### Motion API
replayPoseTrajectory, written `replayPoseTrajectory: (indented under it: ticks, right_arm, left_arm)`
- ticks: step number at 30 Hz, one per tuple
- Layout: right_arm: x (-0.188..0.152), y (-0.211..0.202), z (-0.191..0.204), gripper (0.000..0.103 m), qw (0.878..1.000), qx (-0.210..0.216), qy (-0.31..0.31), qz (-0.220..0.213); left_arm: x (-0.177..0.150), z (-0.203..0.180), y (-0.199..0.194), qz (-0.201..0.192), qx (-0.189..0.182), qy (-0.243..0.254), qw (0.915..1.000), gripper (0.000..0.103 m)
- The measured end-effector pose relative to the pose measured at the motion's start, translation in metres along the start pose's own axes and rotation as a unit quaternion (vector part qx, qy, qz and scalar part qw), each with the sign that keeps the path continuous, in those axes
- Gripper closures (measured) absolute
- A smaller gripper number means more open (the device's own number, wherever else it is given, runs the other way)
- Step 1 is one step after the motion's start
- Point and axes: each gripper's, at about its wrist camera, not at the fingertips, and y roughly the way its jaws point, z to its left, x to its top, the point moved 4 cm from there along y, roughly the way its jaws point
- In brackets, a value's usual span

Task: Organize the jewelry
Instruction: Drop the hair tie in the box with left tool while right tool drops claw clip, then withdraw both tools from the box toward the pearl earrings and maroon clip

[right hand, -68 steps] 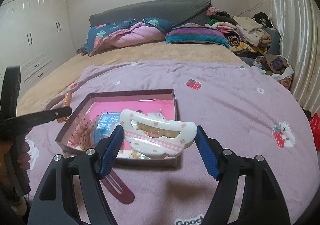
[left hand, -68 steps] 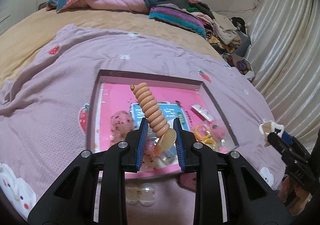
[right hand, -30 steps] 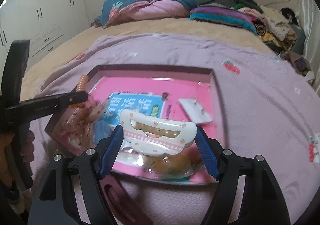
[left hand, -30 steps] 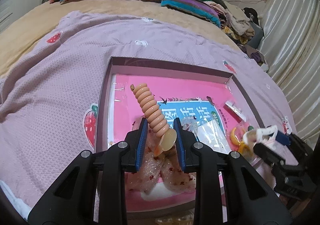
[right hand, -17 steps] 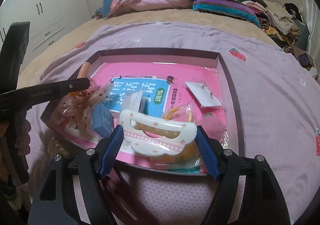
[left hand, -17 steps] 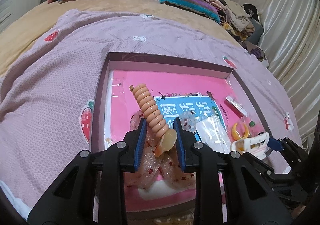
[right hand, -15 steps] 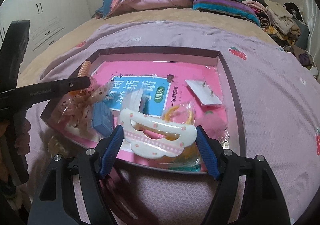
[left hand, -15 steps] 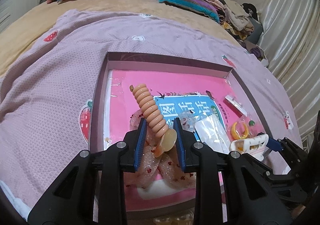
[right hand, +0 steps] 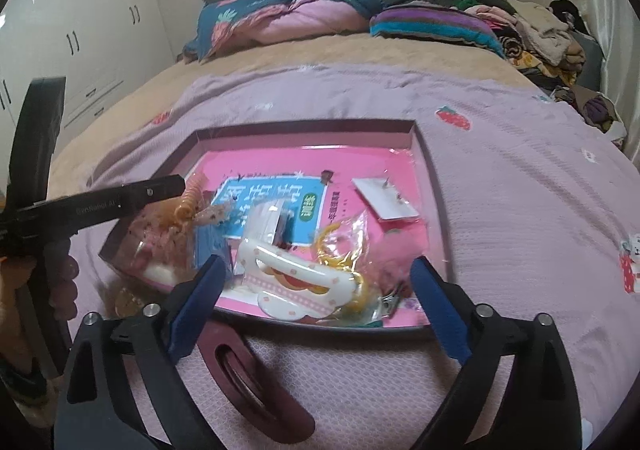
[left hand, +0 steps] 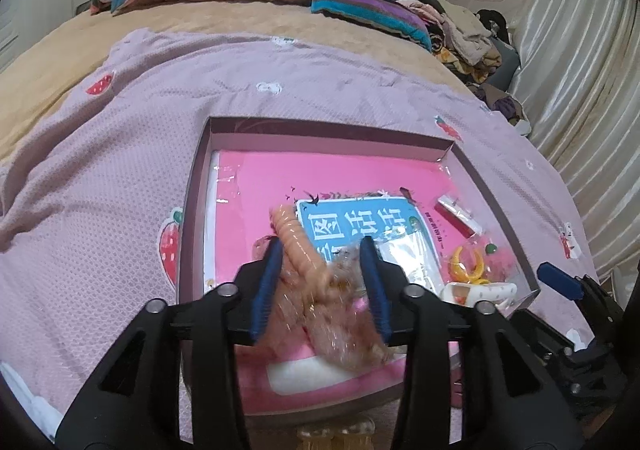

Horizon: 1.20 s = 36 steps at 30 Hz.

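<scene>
Left gripper [left hand: 322, 286] jaws were opening, pads apart; peach spiral hair tie [left hand: 298, 246] lay blurred between them, free of both pads as far as the blur lets one tell, atop a glittery pink scrunchie [left hand: 344, 334]. Right gripper [right hand: 316, 302] jaws were opening wide, both pads clear of the white cloud-shaped hair clip [right hand: 296, 282], which sat between them just inside the tray's near wall. Shallow maroon tray [left hand: 192, 210] lay ahead of both tools on a lilac strawberry blanket [left hand: 100, 178]; open pink floor remained ahead of the left gripper toward the far wall, bare blanket outside every wall. Near-right corner of the tray was crowded: a yellow ring in a clear bag [right hand: 340, 246] just beyond the clip, a white card [right hand: 386, 198] further ahead. A maroon clip [right hand: 256, 382] lay on the blanket under the right gripper. Hair tie's long axis ran away from the left gripper, leaning left; cloud clip's long axis ran crosswise between the right pads, slightly tilted
</scene>
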Motion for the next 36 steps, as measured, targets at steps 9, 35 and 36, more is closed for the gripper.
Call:
replayPoseTrajectory:
  ticks: [9, 35, 36]
  right_arm:
    - [0.006, -0.027, -0.002, 0.007, 1.000, -0.007, 0.003, -0.029]
    - [0.003, -0.128, -0.016, 0.005, 0.993, -0.022, 0.025, -0.111]
    - [0.002, -0.130, -0.016, 0.005, 0.993, -0.022, 0.024, -0.112]
  left_arm:
    - [0.009, -0.007, -0.026, -0.023, -0.009, -0.001, 0.9997, 0.047]
    - [-0.008, -0.028, -0.119, -0.095, -0.003, 0.009, 0.9955, 0.010]
    - [-0.010, -0.028, -0.122, -0.096, 0.000, 0.012, 0.9953, 0.010]
